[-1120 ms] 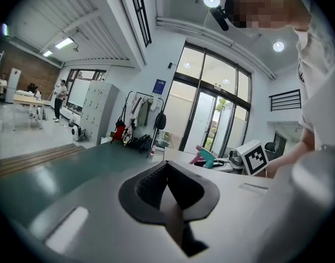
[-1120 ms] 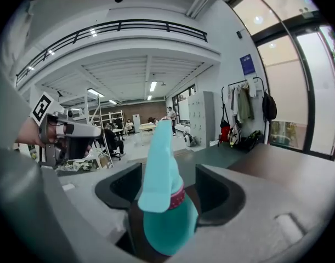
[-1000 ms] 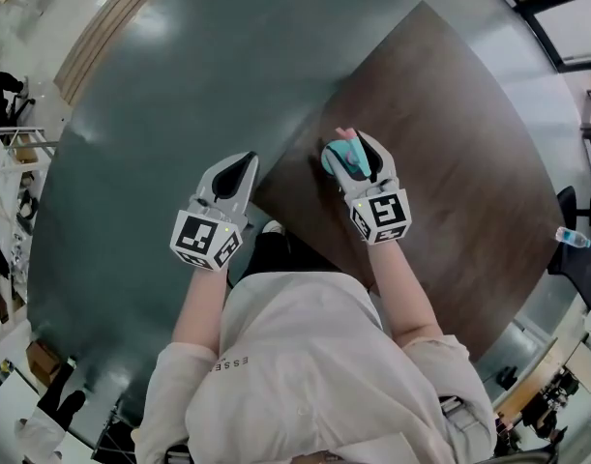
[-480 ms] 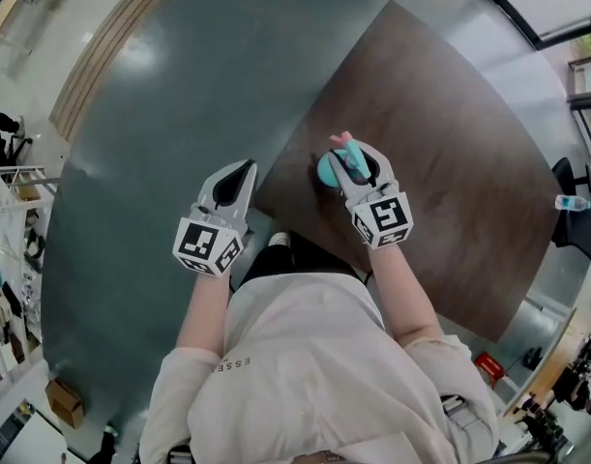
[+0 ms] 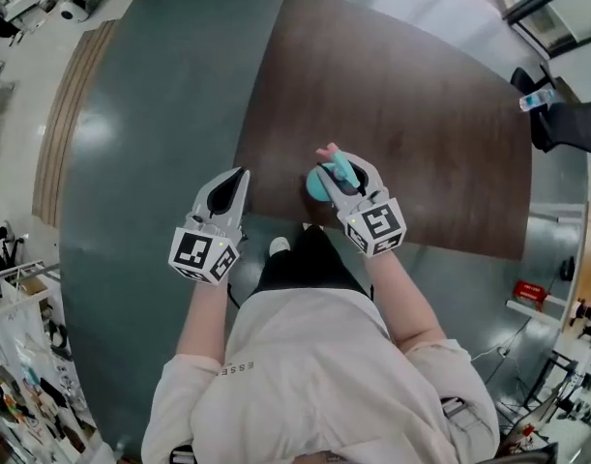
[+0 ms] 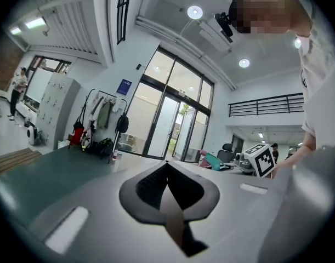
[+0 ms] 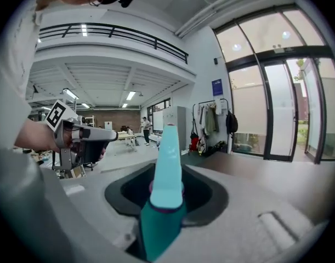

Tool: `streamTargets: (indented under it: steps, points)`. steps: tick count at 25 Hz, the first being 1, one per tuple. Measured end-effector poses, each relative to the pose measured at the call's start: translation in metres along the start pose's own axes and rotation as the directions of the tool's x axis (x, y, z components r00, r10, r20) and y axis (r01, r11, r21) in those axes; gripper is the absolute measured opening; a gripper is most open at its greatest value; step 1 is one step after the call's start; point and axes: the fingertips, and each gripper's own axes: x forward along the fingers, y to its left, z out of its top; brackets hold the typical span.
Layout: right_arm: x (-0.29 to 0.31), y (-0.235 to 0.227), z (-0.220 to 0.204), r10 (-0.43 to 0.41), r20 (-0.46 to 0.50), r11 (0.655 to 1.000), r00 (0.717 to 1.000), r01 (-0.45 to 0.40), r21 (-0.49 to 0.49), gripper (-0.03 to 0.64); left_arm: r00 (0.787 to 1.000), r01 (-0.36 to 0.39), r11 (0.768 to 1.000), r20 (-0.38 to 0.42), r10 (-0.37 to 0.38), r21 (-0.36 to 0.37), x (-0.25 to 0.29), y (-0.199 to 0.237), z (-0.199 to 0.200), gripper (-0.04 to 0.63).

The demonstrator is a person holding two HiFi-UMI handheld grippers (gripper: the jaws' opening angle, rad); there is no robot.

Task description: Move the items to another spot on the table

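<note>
A teal item with a pink tip point(image 5: 321, 182) sits between the jaws of my right gripper point(image 5: 337, 169) near the front left corner of the dark brown table point(image 5: 411, 114). In the right gripper view the item point(image 7: 168, 163) stands up between the pads, pale blue above and darker teal below, and my right gripper point(image 7: 166, 199) is shut on it. My left gripper point(image 5: 235, 180) hovers over the grey-green floor just left of the table's corner. In its own view my left gripper point(image 6: 168, 193) has its pads together and nothing between them.
At the far right a dark chair point(image 5: 571, 124) stands off the table's corner with a small bottle point(image 5: 535, 100) beside it. A red thing point(image 5: 527, 293) lies on the floor at the right. The right gripper's marker cube point(image 6: 261, 159) shows in the left gripper view.
The right jaws have drawn in around the teal item. The head view has swung, so more of the table shows beyond the grippers. The left gripper has kept its place.
</note>
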Motion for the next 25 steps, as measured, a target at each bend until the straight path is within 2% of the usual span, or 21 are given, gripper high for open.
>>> streamTargets:
  steps: [3,5,7,11,15,21,25]
  points:
    - [-0.036,-0.011,-0.011,-0.073,-0.01,0.997,0.997,0.074,0.022,0.13,0.998,0.065,0.998,-0.018,-0.066,-0.016,0.014,-0.025,-0.01,0.015]
    - [-0.063,-0.021,-0.015,-0.134,-0.007,0.991,0.991,0.134,0.024,0.13,0.99,0.137,0.99,-0.031,-0.137,-0.017,0.026,-0.048,-0.015,0.015]
    - [-0.091,-0.033,-0.021,-0.19,-0.002,0.981,0.982,0.19,0.031,0.13,0.978,0.205,0.979,-0.042,-0.205,-0.002,0.04,-0.075,-0.019,0.015]
    - [-0.154,-0.058,-0.035,-0.284,0.008,0.957,0.959,0.283,0.058,0.13,0.955,0.295,0.955,-0.052,-0.293,0.02,0.064,-0.134,-0.025,0.015]
    - [-0.221,-0.079,-0.042,-0.37,0.043,0.927,0.928,0.365,0.082,0.13,0.921,0.387,0.922,-0.061,-0.385,0.022,0.083,-0.197,-0.033,0.015]
    - [-0.348,-0.11,-0.074,-0.475,0.041,0.876,0.879,0.468,0.118,0.13,0.873,0.485,0.874,-0.084,-0.481,0.034,0.102,-0.323,-0.064,0.015]
    - [-0.427,-0.125,-0.093,-0.533,0.036,0.843,0.846,0.526,0.112,0.13,0.859,0.508,0.862,-0.082,-0.506,0.005,0.106,-0.388,-0.086,0.015]
